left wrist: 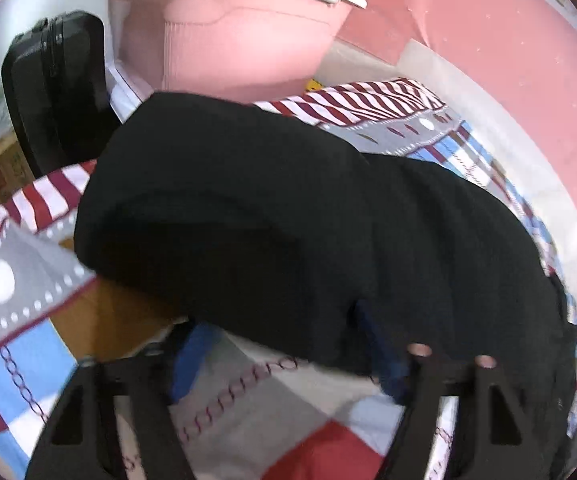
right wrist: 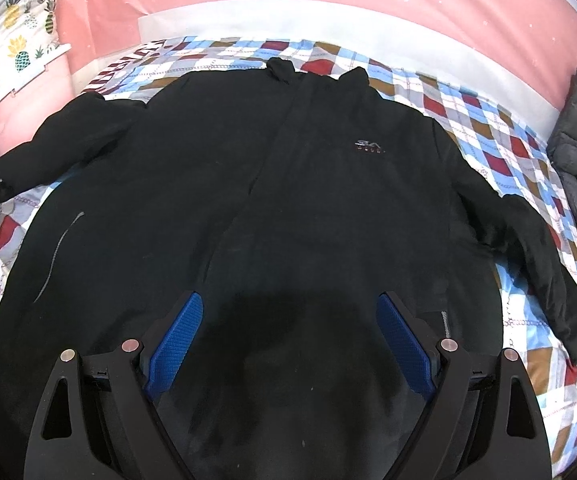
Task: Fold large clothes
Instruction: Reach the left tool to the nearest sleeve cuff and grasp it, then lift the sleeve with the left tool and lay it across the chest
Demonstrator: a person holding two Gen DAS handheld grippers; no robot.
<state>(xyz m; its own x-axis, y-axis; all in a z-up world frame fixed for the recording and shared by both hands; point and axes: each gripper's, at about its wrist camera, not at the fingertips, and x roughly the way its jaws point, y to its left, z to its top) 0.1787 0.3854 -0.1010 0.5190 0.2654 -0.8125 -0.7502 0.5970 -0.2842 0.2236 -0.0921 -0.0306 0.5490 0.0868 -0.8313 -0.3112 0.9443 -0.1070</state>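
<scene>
- Right wrist view: black jacket (right wrist: 288, 184) spread flat, front up, on checked bedspread (right wrist: 508, 152), directly beneath and ahead of right claw (right wrist: 288, 320); collar at far end, sleeves out to either side.
- Right claw released, blue pads wide apart, nothing between them.
- Left wrist view: sleeve (left wrist: 228, 220) bunched just ahead of left claw (left wrist: 284, 344), cuff edge draped between the fingers; too blurred to tell whether pinched or loose.
- Probably soft, thick and fairly heavy; likely to sag and slide, no breakage risk.
- Best taken at cuff or hem edge, pinching full thickness, not the flat front.
</scene>
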